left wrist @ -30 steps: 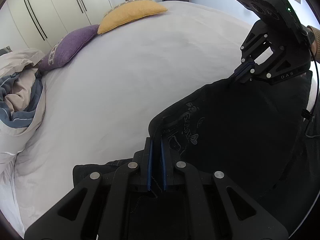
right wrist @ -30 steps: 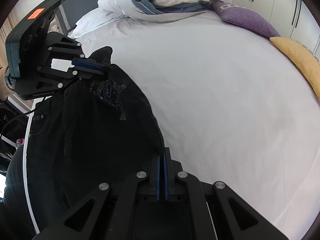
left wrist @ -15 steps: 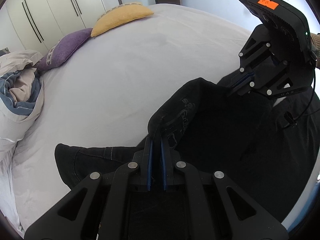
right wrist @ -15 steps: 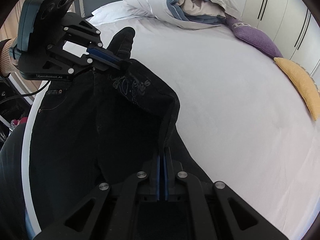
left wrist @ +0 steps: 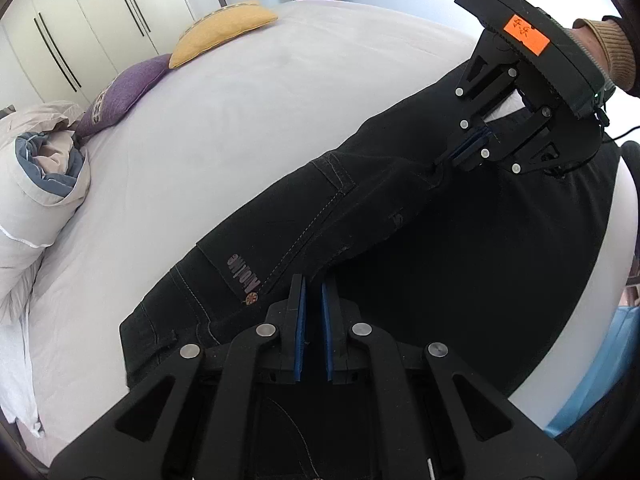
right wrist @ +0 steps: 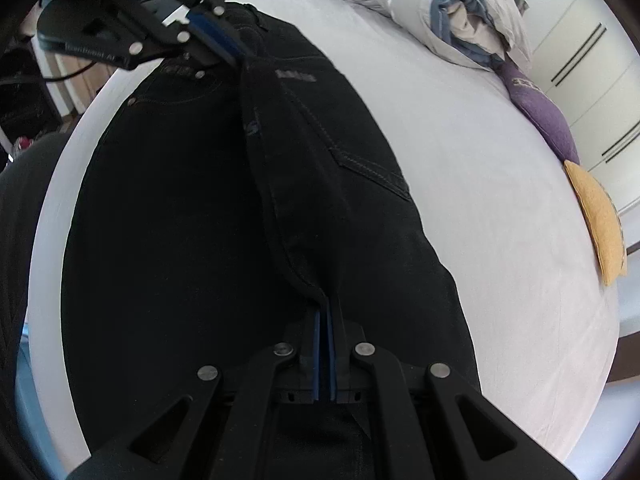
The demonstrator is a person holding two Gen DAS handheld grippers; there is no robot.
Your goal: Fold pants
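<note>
Black jeans point(left wrist: 320, 200) lie lengthwise on the white bed, one half laid over the other, with a back pocket and a label facing up. My left gripper point(left wrist: 312, 280) is shut on the edge of the jeans at the bottom of the left wrist view. The right gripper point(left wrist: 450, 158) is shut on the same edge further along, at the upper right. In the right wrist view the jeans point(right wrist: 340, 140) run from my right gripper point(right wrist: 325, 304) up to the left gripper point(right wrist: 238, 54) at the top left. A taut fold ridge runs between the two grips.
The white sheet point(left wrist: 220, 140) stretches beyond the jeans. A rolled duvet point(left wrist: 40, 184), a purple pillow point(left wrist: 124, 88) and a yellow pillow point(left wrist: 224, 28) lie along the far side, with wardrobe doors point(left wrist: 80, 20) behind. The bed's near edge point(right wrist: 48, 240) curves close by. A brown sleeve point(left wrist: 612, 48) shows behind the right gripper.
Both grippers have carried the lifted edge of the jeans across toward the near side of the bed. The printed inner side is turned under, and the pocket side now faces up.
</note>
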